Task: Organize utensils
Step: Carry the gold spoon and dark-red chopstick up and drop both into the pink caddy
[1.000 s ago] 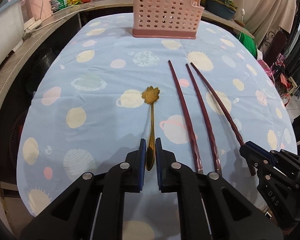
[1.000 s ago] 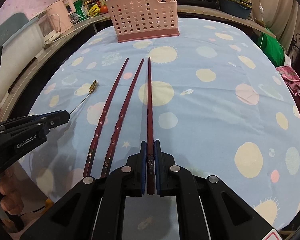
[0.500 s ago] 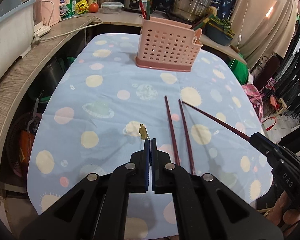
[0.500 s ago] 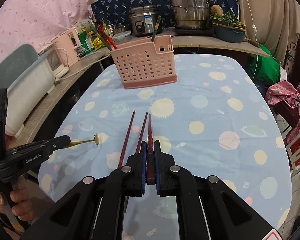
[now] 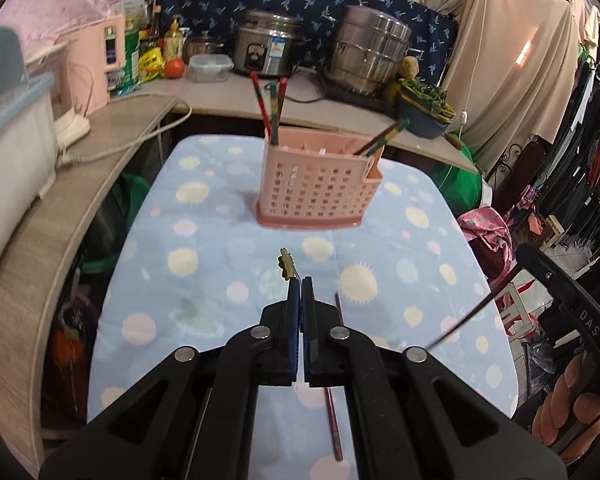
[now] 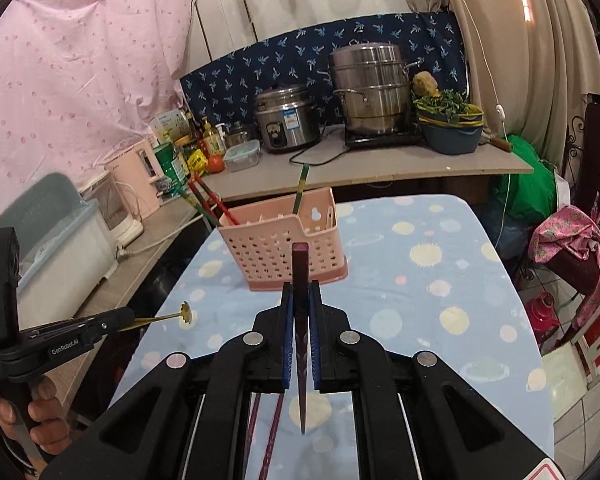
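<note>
Both loads are light, stiff and slick: left gripper [image 5: 300,280] pinches the gold spoon [image 5: 287,265] by its thin handle, right gripper [image 6: 300,286] clamps one chopstick [image 6: 300,264] near its thick end.

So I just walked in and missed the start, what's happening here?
A person is tidying utensils with two handheld tools. The left tool grips a gold flower-ended spoon; the right tool grips a dark red chopstick. Both are lifted, facing the pink perforated plastic caddy. Two more chopsticks lie on the tablecloth.

Pink basket [image 5: 319,188], planet-print blue tablecloth [image 5: 204,280]
</note>
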`<control>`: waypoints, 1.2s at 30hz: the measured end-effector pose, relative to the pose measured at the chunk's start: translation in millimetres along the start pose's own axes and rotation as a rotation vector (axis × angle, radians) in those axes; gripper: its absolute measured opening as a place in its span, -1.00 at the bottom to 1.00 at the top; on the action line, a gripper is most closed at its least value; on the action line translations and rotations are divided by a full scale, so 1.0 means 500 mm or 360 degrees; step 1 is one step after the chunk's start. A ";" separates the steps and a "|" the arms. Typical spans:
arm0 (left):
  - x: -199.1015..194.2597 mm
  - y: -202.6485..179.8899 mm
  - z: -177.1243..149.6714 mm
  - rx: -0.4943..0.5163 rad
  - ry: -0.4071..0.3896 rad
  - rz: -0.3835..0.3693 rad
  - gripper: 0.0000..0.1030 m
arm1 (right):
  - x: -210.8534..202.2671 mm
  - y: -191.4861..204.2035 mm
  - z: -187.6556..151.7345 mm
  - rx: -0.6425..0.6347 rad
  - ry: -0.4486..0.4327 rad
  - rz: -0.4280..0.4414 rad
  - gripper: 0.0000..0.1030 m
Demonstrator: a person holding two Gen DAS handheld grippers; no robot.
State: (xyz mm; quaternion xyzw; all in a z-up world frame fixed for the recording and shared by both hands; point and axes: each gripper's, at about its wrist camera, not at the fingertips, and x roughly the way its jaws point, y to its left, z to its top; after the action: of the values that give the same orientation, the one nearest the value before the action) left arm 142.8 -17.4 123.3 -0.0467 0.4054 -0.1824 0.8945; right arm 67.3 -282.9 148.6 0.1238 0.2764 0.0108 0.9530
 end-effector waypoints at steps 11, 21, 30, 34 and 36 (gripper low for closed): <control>0.006 -0.023 0.193 0.0038 -0.0112 -0.0061 -0.99 | 0.026 0.006 0.200 0.0098 -0.0338 0.0099 -0.87; 0.102 -0.027 0.317 0.0008 -0.0059 -0.0002 -0.99 | 0.116 0.049 0.333 0.0087 -0.0494 0.0086 -0.86; 0.208 -0.006 0.331 -0.0026 0.0078 0.0020 -0.99 | 0.260 0.075 0.329 0.0005 -0.0356 0.0027 -0.86; 0.236 -0.001 0.325 -0.0025 0.0115 0.0032 -0.99 | 0.310 0.070 0.304 -0.0007 -0.0266 0.0007 -0.86; 0.249 0.001 0.321 -0.0019 0.0134 0.0034 -0.99 | 0.331 0.065 0.291 -0.0005 -0.0217 0.0000 -0.86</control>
State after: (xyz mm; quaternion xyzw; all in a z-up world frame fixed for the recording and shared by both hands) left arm 337.2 -72.4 141.9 -0.0399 0.4443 -0.1723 0.8782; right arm 286.2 -270.0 188.5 0.1228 0.2108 0.0027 0.9698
